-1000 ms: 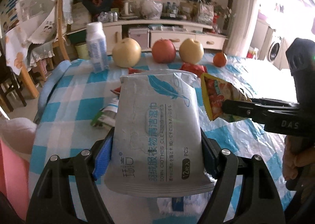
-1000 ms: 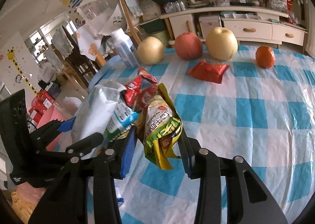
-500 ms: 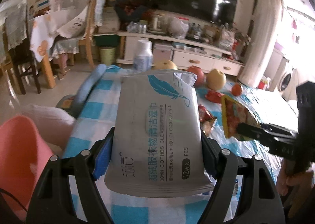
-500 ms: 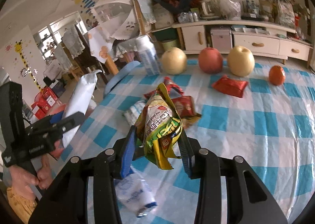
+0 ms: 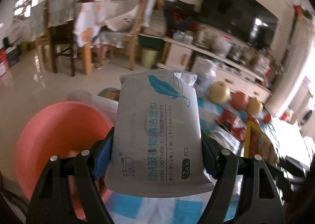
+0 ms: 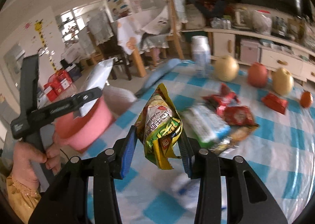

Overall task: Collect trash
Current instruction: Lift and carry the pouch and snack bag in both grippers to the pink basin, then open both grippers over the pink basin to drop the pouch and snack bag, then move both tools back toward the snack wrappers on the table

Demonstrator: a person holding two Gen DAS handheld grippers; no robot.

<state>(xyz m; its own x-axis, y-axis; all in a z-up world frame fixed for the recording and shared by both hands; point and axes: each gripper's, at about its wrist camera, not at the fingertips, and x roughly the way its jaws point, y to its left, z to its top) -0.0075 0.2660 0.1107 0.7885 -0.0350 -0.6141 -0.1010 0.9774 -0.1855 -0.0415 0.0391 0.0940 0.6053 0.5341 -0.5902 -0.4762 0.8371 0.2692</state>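
Left wrist: my left gripper (image 5: 157, 157) clamps the grey wipes pack (image 5: 157, 131) wide, beside the pink bin (image 5: 57, 137); I'd centre before releasing. Right wrist: right gripper (image 6: 157, 145) pinches the yellow snack wrapper (image 6: 159, 125) above the checked table (image 6: 275, 145)
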